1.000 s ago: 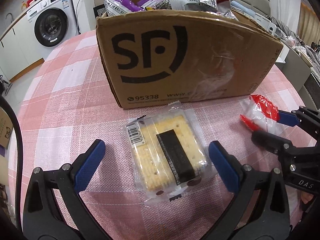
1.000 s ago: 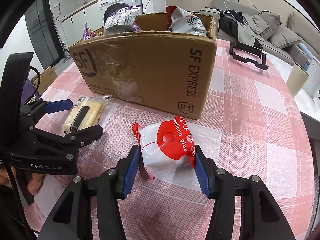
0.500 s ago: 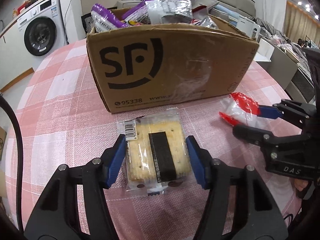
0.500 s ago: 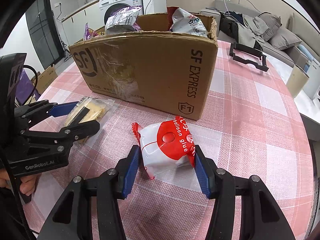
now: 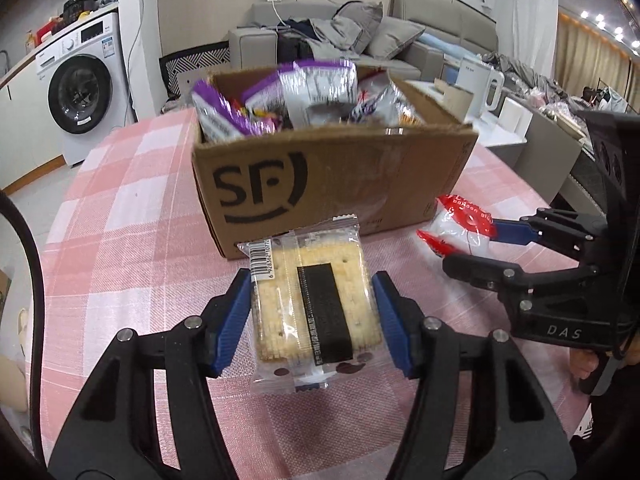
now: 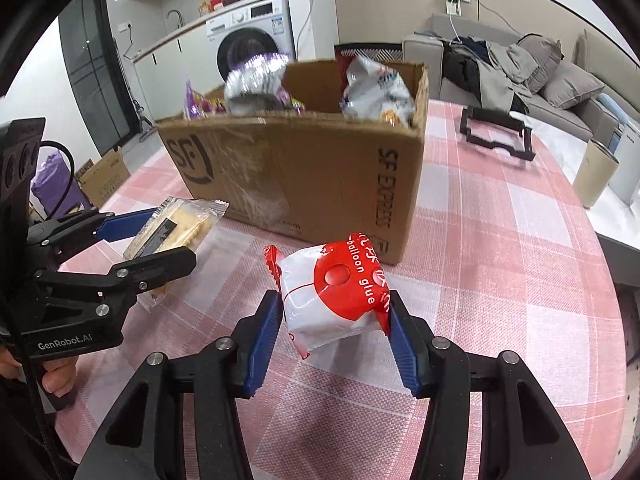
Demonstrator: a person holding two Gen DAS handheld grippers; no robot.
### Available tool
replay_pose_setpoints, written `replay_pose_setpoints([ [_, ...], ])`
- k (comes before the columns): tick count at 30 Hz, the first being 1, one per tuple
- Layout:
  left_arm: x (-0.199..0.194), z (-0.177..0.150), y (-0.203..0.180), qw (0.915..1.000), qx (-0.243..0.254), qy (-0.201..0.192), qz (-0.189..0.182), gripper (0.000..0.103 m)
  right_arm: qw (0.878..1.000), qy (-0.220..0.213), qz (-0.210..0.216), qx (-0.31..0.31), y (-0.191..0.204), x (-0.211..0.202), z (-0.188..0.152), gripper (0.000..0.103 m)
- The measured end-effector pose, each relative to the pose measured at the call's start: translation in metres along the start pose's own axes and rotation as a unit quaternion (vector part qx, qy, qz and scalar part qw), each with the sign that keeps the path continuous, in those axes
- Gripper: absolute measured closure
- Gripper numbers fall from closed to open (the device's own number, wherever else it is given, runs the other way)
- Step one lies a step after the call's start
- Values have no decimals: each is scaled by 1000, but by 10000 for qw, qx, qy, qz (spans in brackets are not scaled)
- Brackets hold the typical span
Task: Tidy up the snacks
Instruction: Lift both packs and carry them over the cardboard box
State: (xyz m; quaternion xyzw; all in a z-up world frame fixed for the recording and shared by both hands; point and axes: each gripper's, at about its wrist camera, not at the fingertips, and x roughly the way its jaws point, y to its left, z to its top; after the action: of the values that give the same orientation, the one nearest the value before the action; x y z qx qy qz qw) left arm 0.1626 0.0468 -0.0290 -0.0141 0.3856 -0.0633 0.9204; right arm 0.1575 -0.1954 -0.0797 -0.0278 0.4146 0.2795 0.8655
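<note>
Right wrist: right hand-held gripper (image 6: pixel 334 330) pinches "balloon glue" packet (image 6: pixel 336 296); box (image 6: pixel 320 184) reads "SF EXPRESS".

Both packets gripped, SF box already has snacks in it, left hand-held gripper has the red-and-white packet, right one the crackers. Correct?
Swapped. The left wrist view shows the left hand-held gripper shut on the cracker packet; the right wrist view shows the right hand-held gripper shut on the red-and-white packet. The rest holds: both packets are gripped, and the SF box already has snacks in it.
</note>
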Motion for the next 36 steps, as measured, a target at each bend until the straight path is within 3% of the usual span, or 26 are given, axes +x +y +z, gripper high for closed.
replay_pose_setpoints([
  [11, -53, 11, 5, 9990, -92, -421, -119, 45, 9976, -681, 147, -54, 9, -45, 13, 50],
  [23, -106, 28, 17, 9961, -213, -855, -29, 45, 9942, -1064, 149, 91, 5, -69, 22, 50],
  [36, -119, 73, 7, 9939, -14, -1094, 154, 45, 9915, -1288, 131, 86, 1, -83, 51, 50],
])
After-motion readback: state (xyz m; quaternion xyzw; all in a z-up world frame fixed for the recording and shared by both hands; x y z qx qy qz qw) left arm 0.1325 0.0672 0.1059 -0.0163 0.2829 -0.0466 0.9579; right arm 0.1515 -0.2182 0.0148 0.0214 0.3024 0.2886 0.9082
